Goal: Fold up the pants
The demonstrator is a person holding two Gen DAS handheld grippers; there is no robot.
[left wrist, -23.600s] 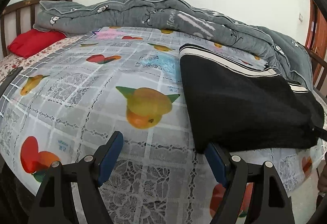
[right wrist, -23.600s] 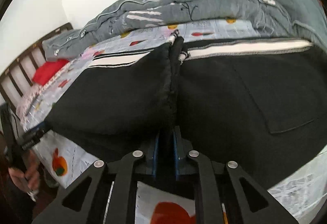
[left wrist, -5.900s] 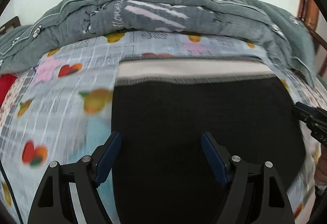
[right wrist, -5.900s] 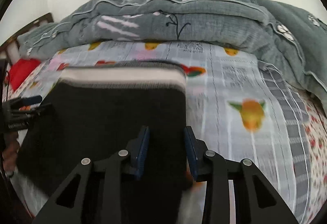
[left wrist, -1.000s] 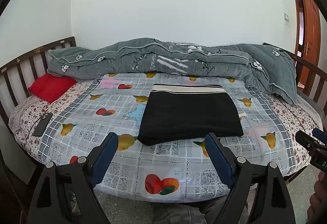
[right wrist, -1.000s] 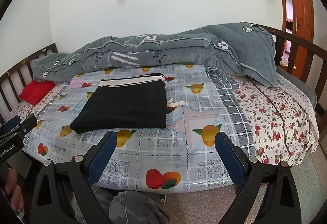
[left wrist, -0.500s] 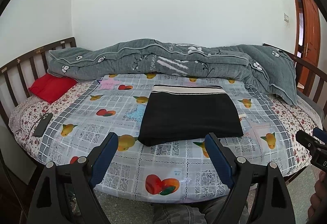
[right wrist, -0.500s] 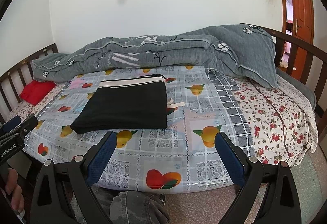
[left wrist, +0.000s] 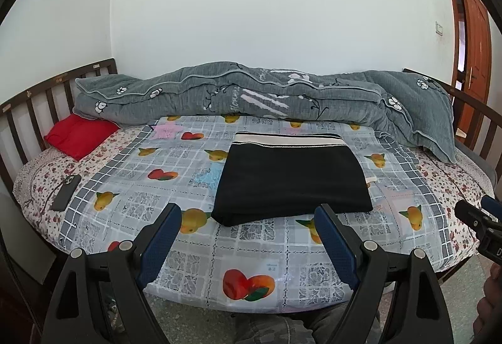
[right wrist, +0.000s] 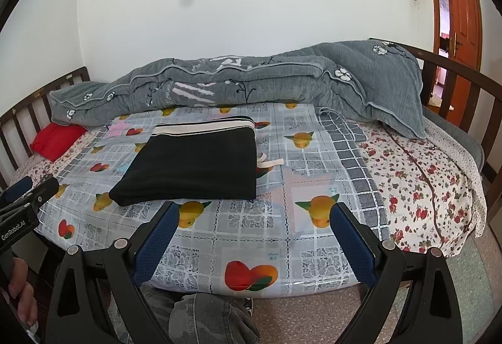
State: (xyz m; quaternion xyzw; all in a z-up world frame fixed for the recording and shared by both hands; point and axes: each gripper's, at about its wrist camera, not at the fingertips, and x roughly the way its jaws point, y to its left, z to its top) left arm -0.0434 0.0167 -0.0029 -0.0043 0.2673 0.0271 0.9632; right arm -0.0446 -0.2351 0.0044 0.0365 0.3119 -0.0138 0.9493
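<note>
Pants (left wrist: 291,179) folded into a flat black rectangle, centre frame on bed (left wrist: 269,253), waistband at far edge. Left gripper (left wrist: 248,229) and right gripper (right wrist: 254,223): jaws wide apart, empty, well short of pants. Left looks nearer. Fold looks done.

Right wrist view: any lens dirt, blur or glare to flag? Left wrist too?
Right wrist view: a dark smudge sits on the white wall, likely a lens spot; folded pants are sharp. Left wrist view: no such spot, pants sharp. Both: strong fisheye bending of the bed rail, black vignette corners, even daylight, no harsh glare.
</note>
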